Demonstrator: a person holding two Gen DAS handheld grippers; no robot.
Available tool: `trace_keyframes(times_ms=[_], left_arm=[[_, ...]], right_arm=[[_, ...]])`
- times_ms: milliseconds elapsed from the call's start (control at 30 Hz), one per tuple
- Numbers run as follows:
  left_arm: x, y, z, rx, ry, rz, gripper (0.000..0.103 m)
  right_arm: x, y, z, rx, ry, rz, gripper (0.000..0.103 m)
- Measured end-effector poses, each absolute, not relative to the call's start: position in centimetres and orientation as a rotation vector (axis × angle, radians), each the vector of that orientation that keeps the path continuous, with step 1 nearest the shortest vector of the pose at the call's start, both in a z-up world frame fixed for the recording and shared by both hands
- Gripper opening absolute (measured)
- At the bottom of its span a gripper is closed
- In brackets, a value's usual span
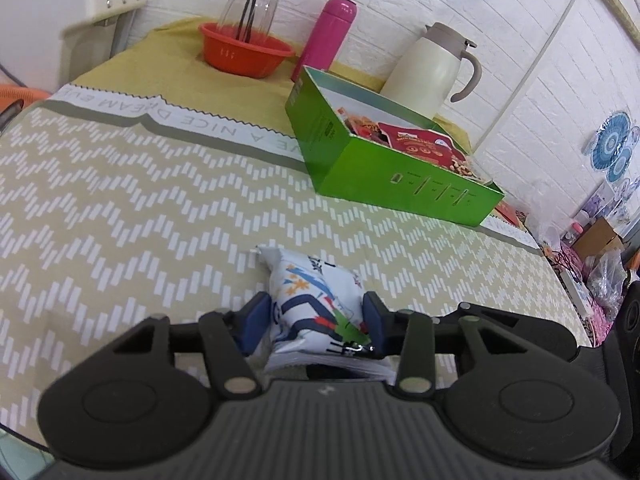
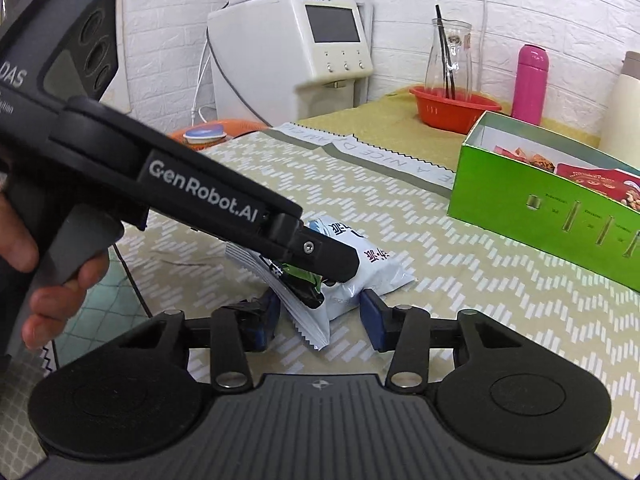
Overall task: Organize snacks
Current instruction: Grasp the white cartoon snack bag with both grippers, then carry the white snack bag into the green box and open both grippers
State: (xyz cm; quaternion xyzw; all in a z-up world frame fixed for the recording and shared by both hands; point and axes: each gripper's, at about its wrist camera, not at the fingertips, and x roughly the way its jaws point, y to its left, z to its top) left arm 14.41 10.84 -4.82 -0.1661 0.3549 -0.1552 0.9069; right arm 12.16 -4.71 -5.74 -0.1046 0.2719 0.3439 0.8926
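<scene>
Left wrist view: your left gripper (image 1: 318,318) fingers pinch the white snack packet (image 1: 310,296) on the desk (image 1: 120,200); your right gripper (image 2: 320,314) fingers straddle its near end, not touching, green box (image 2: 540,216) beyond.

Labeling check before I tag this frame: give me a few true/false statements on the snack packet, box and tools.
1. The left tool grips the white snack packet. True.
2. The green box is empty. False: it holds red snack packets.
3. The right tool clamps the packet. False: its pads stand apart on either side of it.
4. The pink bottle stands upright behind the box. True.
5. The packet lies inside the box. False: it is on the tablecloth.
</scene>
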Motion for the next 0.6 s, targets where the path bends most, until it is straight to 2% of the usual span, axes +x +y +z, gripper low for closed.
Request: trace_keyframes(times_ms=[600], left_arm=[[14.0, 6.7, -1.3, -0.308, 0.602, -0.414, 0.042]], right_arm=[[10.3, -9.0, -2.9, -0.211, 0.396, 0.623, 0.073]])
